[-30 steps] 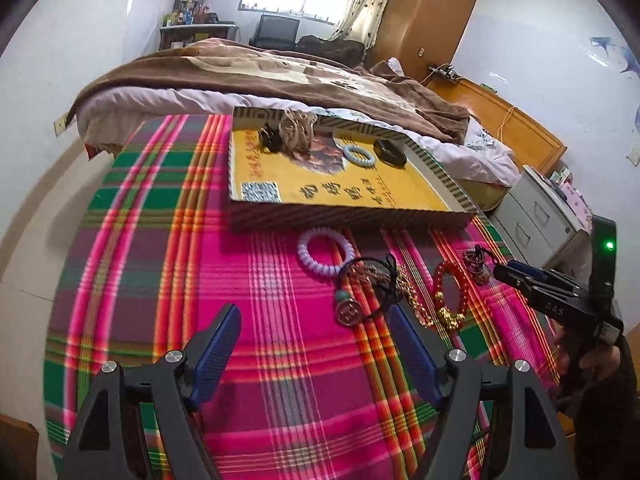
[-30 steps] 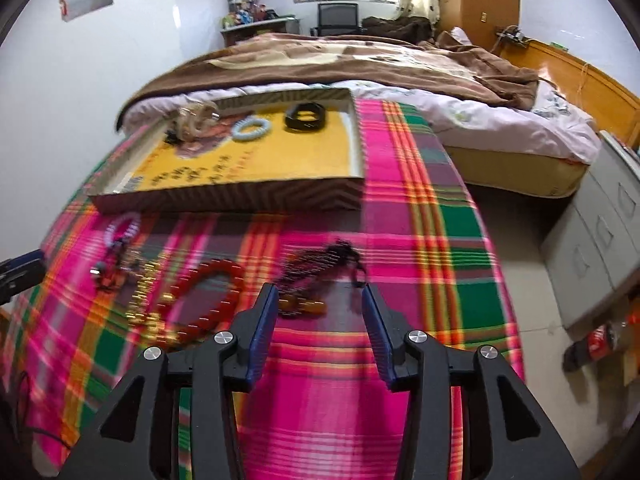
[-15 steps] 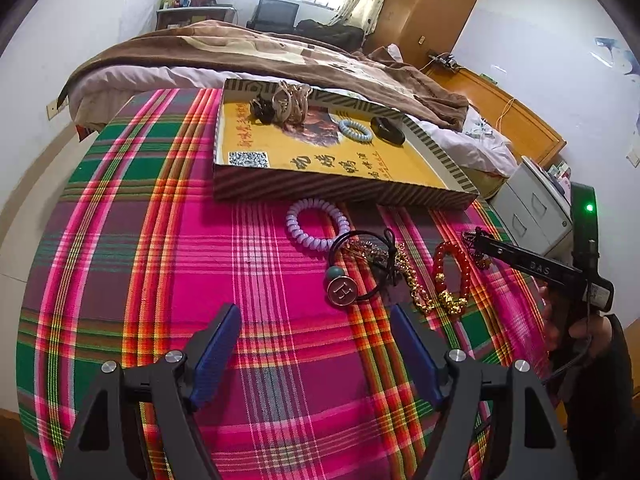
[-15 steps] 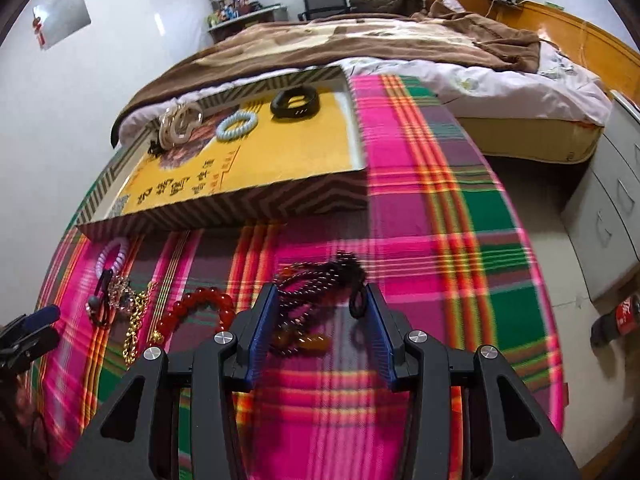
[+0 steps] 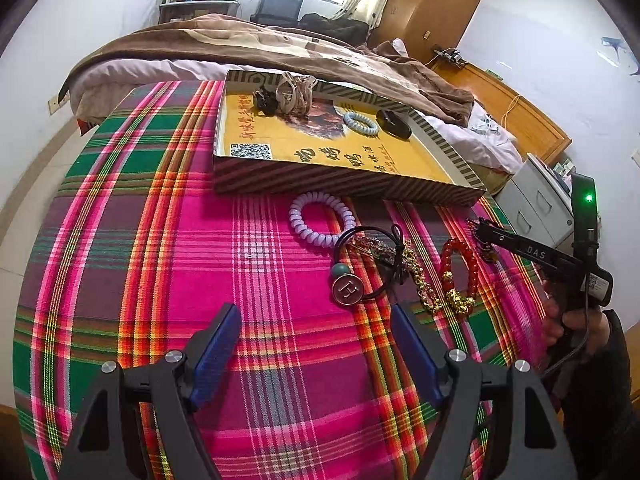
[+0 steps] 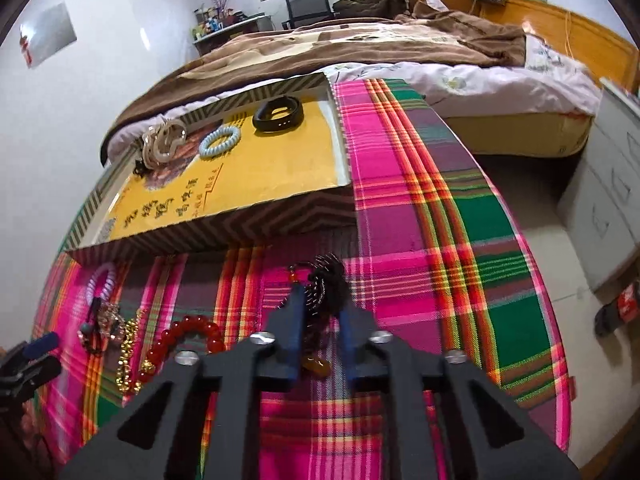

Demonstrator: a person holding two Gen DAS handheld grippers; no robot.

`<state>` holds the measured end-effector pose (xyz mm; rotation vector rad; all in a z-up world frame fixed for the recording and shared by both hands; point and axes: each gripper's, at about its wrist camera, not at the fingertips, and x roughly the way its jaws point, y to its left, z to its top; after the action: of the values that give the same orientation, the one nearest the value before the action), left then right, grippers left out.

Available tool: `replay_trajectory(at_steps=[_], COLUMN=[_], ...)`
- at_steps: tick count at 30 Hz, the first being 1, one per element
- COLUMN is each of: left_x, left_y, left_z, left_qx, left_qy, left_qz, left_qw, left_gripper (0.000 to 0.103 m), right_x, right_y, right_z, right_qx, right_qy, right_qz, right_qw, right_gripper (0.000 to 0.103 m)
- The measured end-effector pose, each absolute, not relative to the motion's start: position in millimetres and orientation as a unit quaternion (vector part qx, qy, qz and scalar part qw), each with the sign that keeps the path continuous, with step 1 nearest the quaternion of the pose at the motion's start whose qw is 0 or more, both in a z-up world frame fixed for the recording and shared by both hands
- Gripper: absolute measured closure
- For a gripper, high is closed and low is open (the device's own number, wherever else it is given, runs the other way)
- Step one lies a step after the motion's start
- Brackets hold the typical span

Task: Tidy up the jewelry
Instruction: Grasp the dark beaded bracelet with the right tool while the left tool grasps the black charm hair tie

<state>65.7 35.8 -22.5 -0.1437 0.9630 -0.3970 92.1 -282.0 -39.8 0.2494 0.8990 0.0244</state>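
A dark beaded bracelet (image 6: 328, 280) with an amber piece lies on the plaid cloth, and my right gripper (image 6: 322, 300) is shut on it. The left wrist view shows that gripper (image 5: 480, 228) with its tips down at the beads, right of the red bead bracelet (image 5: 456, 268). My left gripper (image 5: 314, 320) hangs open above the cloth, nothing between its fingers. Just beyond it lie a black hair tie with a round H charm (image 5: 347, 289), a gold chain (image 5: 420, 280) and a lilac coil tie (image 5: 320, 220). The yellow-floored tray (image 5: 344, 184) stands behind them.
In the tray lie a black band (image 5: 394, 124), a pale blue coil tie (image 5: 360, 122) and cream bangles (image 5: 296, 94). A bed with a brown blanket (image 5: 260, 44) runs behind the table. Grey drawers (image 5: 536, 204) stand off the right edge.
My right gripper's jaws went from open around the dark beads to shut on them, and it rolled a little. The left gripper stayed open and barely moved.
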Motion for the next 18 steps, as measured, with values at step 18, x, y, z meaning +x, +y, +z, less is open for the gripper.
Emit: replay_trajectory(at_steps=[18], left_x=[85.9], left_y=[13.3], left_z=[-27.4], left_qx=[-0.043], left_qy=[0.473], left_qz=[-0.139], left_qw=[0.869], left_gripper=[0.027], right_x=[47.8], right_y=[-305.2], right_z=[-9.2], right_qx=[0.155], right_qy=[0.373], right_qz=[0.034], right_qw=[0.914], right_gripper=[0.096])
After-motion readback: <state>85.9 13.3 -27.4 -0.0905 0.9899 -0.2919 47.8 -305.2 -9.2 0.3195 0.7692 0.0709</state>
